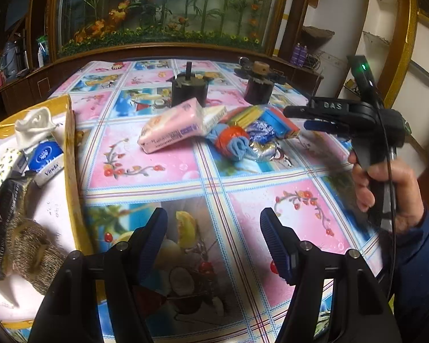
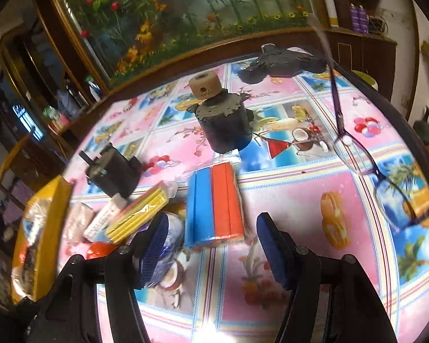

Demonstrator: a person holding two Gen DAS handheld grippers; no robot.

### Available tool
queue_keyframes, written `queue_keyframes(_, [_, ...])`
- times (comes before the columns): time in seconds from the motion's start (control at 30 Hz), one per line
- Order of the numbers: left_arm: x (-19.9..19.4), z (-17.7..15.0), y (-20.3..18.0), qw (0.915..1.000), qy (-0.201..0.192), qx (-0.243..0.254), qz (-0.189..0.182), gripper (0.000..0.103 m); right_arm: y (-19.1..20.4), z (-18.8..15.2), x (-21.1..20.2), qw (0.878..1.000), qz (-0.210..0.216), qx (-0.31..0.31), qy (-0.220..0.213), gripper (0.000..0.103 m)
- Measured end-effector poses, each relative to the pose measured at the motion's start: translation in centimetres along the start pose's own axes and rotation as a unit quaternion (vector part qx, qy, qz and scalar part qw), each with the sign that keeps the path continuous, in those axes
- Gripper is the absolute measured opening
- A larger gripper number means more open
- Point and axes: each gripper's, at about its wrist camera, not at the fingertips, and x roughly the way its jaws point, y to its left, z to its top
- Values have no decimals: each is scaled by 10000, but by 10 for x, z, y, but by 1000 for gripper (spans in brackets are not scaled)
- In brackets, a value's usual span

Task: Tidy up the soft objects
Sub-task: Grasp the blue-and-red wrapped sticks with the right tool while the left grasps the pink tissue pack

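A pile of soft things lies mid-table: a pink tissue pack [image 1: 171, 130], a white pack [image 1: 214, 115], a yellow sponge pack [image 1: 250, 114], a blue-and-orange sponge pack [image 2: 214, 205], a rolled blue cloth with a red band [image 1: 233, 141] and a shiny foil bundle [image 1: 261, 140]. My left gripper [image 1: 214, 238] is open and empty, low over the near table. My right gripper [image 2: 211, 247] is open and empty, just in front of the blue-and-orange pack; it also shows in the left wrist view [image 1: 296, 118] beside the pile.
A yellow-rimmed box [image 1: 71, 154] at the left holds a Vinda tissue pack [image 1: 47, 160], a white cloth [image 1: 34, 128] and a steel-wool scrubber [image 1: 34, 251]. Two dark motor-like cylinders [image 1: 188, 88] [image 2: 226, 125] stand behind the pile. Eyeglasses [image 2: 357, 148] lie at the right.
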Motion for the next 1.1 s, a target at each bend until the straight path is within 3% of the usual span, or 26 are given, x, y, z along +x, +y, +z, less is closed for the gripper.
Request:
queue_keyframes(0.23, [-1, -2, 1, 9999, 4, 7, -130, 67, 19, 11, 33, 9959, -590, -617, 284, 68])
queue_keyframes(0.3, [0, -3, -2, 9999, 24, 81, -141, 67, 18, 8, 36, 9959, -550, -638, 341, 67])
queue_keyframes(0.37, [-1, -3, -5, 9998, 18, 153, -125, 67, 15, 7, 35, 9956, -575, -654, 361, 48])
queue_keyframes(0.53, [2, -2, -9, 9997, 52, 245, 22, 69, 5, 8, 20, 9984, -384, -372, 180, 47])
queue_keyframes(0.7, [8, 8, -2, 9998, 214, 10, 48, 69, 2, 8, 2, 9994, -259, -231, -76, 47])
queue_keyframes(0.93, [-14, 74, -1, 9995, -144, -148, 253, 72, -1, 10, -10, 9997, -56, -114, -219, 47])
queue_keyframes(1.0, [-8, 98, 4, 9992, -213, -128, 300, 79, -1, 9, -12, 9996, 18, -83, -251, 47])
queue_keyframes(1.1, [20, 125, 25, 9978, -36, -381, 538, 79, -2, 9, -15, 9995, 61, -63, -294, 47])
